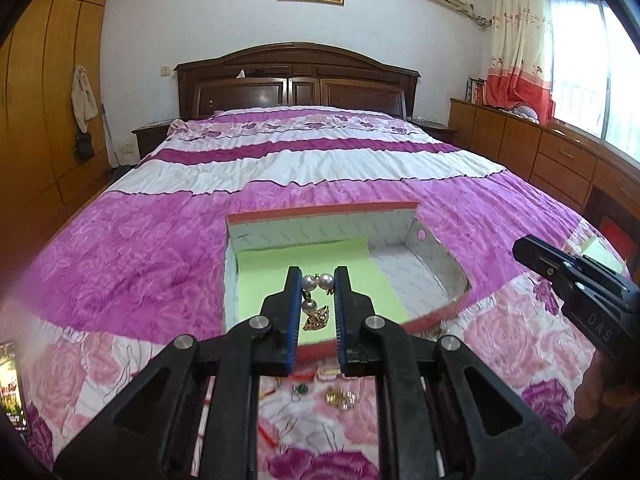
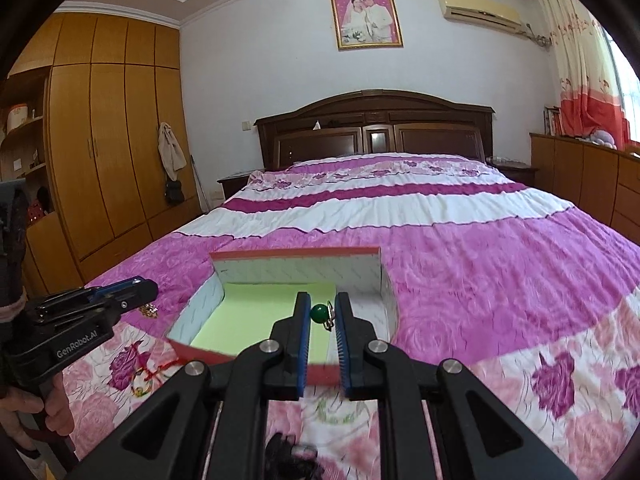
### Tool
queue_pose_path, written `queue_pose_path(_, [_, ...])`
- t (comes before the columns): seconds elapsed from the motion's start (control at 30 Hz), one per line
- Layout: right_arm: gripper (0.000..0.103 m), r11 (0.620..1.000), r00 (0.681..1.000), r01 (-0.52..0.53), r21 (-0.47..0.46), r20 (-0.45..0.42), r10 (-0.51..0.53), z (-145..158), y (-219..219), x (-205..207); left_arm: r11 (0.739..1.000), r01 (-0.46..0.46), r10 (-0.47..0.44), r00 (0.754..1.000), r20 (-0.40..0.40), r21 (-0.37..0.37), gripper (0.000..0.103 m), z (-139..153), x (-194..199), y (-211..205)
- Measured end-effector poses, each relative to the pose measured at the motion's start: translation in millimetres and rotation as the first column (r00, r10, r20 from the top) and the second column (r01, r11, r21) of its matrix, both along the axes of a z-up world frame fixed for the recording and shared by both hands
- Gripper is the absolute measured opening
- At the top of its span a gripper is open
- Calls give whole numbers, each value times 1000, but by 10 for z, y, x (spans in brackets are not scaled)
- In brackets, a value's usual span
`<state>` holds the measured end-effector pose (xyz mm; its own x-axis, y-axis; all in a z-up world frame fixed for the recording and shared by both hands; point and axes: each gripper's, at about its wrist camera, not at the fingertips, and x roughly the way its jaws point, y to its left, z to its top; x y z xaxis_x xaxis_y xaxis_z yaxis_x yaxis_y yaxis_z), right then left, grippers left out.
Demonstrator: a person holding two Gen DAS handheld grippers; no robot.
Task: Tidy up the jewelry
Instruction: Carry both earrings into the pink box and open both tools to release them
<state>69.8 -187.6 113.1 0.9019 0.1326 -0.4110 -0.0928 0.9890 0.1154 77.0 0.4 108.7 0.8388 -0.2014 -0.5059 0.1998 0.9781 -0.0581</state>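
Both hand-held grippers hovered over the red-rimmed cardboard box, left hand-held gripper pinching a pearl-and-gold earring, right hand-held gripper pinching a green bead ring, so I'd lower before letting go.

Glossy pearl earring, crinkled cloth bedspread, matt cardboard box, polished wooden headboard

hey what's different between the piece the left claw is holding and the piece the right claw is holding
The left claw holds a pearl piece: white beads with a gold charm hanging below. The right claw holds a green bead piece: one dark green ball on a thin metal ring. The pearl piece has several beads and dangles lower; the green bead piece is compact. Both are pinched near the fingertips, over the box's green lining.
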Motion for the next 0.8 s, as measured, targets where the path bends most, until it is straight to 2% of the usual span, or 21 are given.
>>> queue_pose_path(0.23, [14,1000,1000,12,-11,20,-11,39,6,424,1000,4,-4,1000,8,1,7,9,377,-40])
queue_pose_path(0.53, [14,999,998,32,-15,-54,-33,-118,55,1088,1000,29,-29,999,-24,10,7,-110,977,-84])
queue_pose_path(0.8, [14,1000,981,12,-18,-195,-15,-400,83,1653,1000,7,-4,987,-161,15,7,-430,1374,-109])
